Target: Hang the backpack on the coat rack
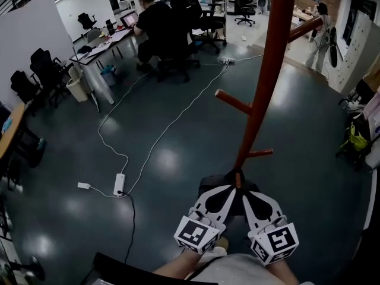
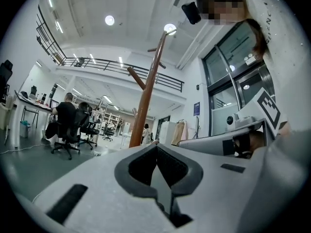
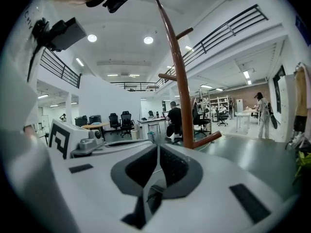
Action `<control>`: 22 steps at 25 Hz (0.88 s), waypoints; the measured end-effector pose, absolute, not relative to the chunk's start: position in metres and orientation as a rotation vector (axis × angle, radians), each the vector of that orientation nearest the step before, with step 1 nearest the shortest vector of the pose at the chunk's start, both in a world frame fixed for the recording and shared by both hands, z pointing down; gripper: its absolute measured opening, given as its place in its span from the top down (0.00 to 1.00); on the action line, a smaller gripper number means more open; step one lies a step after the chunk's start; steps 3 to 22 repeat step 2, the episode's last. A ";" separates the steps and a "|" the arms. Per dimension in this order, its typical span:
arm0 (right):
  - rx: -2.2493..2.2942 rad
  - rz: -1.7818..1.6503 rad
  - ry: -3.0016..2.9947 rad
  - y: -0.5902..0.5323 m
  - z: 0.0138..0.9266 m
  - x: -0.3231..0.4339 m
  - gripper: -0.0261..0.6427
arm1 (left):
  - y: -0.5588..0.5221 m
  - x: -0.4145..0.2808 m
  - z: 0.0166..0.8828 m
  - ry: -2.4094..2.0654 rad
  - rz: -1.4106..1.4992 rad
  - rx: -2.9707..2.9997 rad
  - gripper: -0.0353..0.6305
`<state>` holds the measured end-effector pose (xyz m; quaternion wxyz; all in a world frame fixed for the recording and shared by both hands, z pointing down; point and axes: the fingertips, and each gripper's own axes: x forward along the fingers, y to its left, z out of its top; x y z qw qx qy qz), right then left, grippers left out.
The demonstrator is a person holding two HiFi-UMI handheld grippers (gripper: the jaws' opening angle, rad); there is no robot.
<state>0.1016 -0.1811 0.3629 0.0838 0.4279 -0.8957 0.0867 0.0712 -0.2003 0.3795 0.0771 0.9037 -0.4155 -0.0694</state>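
Low in the head view, the left gripper [image 1: 226, 196] has its jaws pressed together on nothing. Beside it, the right gripper [image 1: 252, 200] is likewise closed and empty. Just beyond both tips, at the foot of the upright coat rack [image 1: 262, 94], lies a dark heap, probably the backpack [image 1: 211, 183]. It is about equally near each gripper.

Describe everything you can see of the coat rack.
The coat rack is a tall, slightly curved pole of glossy reddish-brown wood, rising from the dark, shiny floor. Short pegs slant upward from it at several heights and on different sides; none in view carries anything. Its foot is hidden from sight.
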 end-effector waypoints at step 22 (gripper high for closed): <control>1.292 0.258 -2.670 -0.182 0.358 0.106 0.92 | -0.201 0.072 0.378 -1.237 -0.219 2.698 0.93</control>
